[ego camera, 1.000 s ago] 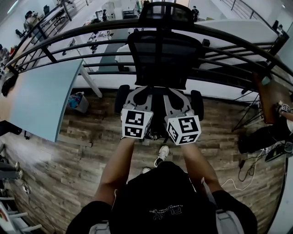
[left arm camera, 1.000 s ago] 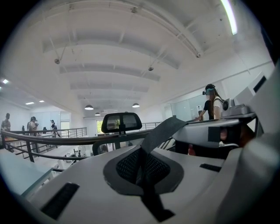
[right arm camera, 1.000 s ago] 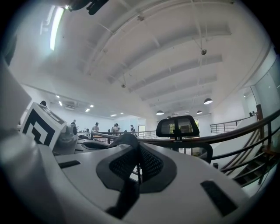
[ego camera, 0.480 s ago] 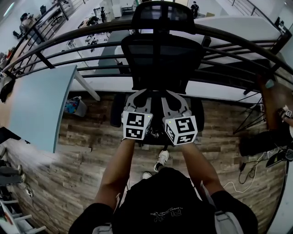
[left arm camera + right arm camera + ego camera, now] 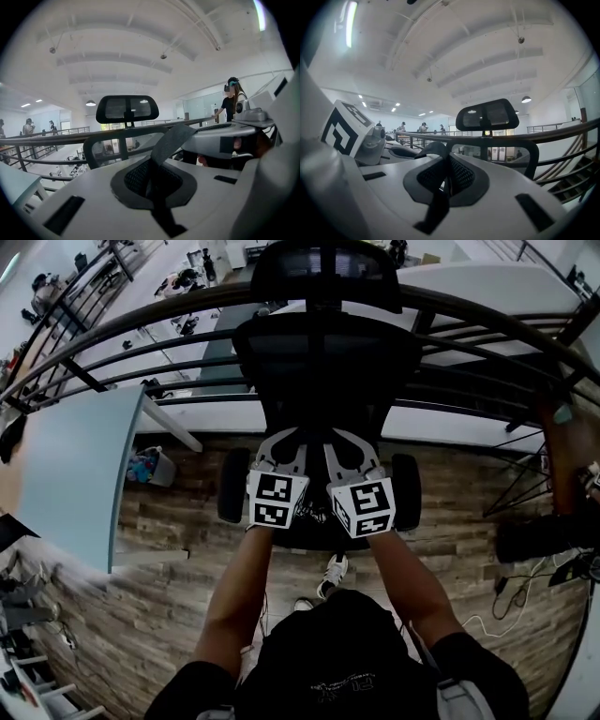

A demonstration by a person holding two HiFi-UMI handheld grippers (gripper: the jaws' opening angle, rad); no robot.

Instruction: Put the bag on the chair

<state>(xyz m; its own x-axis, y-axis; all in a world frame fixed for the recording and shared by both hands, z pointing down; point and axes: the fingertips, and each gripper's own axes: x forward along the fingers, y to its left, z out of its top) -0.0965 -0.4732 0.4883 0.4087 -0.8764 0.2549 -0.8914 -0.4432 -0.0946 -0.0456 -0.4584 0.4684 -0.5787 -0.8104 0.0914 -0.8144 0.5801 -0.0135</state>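
A black office chair point(image 5: 323, 362) faces me, its headrest point(image 5: 127, 108) also seen in both gripper views point(image 5: 487, 114). My left gripper point(image 5: 281, 442) and right gripper point(image 5: 342, 442) are held side by side over the seat, between the armrests. In the left gripper view the left gripper point(image 5: 152, 180) is shut on a black bag strap point(image 5: 171, 138) that rises to the right. In the right gripper view the right gripper point(image 5: 445, 180) is shut on another strap loop point(image 5: 433, 150). The bag's body is hidden under the grippers, and dark against the black seat.
A dark metal railing point(image 5: 469, 315) runs behind the chair. A light blue table point(image 5: 75, 456) and a small bin point(image 5: 145, 468) stand at the left. Cables and dark gear point(image 5: 539, 540) lie on the wood floor at right. A person point(image 5: 232, 101) stands beyond the railing.
The chair has come closer and larger in the head view. Both grippers, still shut on the straps, have moved forward over the seat.
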